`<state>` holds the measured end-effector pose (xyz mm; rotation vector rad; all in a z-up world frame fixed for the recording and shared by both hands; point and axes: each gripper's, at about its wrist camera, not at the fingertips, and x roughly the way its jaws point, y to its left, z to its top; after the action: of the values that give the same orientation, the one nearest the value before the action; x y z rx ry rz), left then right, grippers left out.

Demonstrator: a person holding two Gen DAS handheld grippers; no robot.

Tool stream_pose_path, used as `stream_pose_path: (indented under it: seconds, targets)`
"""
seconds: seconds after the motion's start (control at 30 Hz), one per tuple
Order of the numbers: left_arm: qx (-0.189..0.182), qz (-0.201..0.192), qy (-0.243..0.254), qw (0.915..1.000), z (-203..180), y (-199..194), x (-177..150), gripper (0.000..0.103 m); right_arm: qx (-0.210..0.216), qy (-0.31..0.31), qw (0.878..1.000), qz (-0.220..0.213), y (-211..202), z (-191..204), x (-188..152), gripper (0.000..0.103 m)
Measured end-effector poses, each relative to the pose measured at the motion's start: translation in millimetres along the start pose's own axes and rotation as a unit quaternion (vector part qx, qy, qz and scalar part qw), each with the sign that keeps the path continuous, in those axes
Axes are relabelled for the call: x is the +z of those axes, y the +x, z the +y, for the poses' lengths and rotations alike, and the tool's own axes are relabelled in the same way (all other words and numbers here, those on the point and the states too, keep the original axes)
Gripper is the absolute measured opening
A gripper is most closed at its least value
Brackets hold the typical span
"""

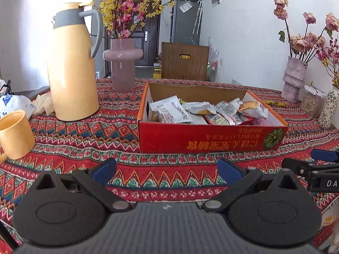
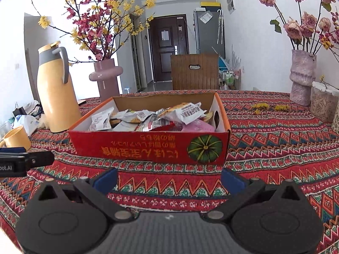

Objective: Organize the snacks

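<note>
Red cardboard box with orange rim and a green pumpkin print sits open-topped on the red patterned tablecloth, ahead of both grippers. Inside: a loose heap of small foil and paper snack packets, white, silver and pink, piled below the rim.

Left gripper: the 2 blue-padded fingers spread wide apart, nothing between them, low over the cloth just short of the box's near wall. Right gripper: fingers likewise wide apart, holding nothing, near the box's front face. Each gripper shows at the edge of the other's view, side by side.

Left of the box: tall yellow thermos jug with grey handle, yellow mug, mauve glass vase with pink and yellow blossom branches. Right: textured lilac vase of dried roses.
</note>
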<state>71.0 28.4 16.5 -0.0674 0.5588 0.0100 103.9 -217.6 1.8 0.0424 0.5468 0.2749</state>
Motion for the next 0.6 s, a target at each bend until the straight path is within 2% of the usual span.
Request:
stream_pose_path:
  seconds: [0.3,0.6]
  targets:
    - [-0.012,0.028,-0.006,0.9995,-2,-2,-18,0.103,0.000,0.007,1.000,0.022,-2,1,-12,0.103]
    - [-0.017,0.037,-0.007,0.9991,-5,-4,-23,0.103,-0.003,0.012,0.999,0.032,-2,0,-16,0.103]
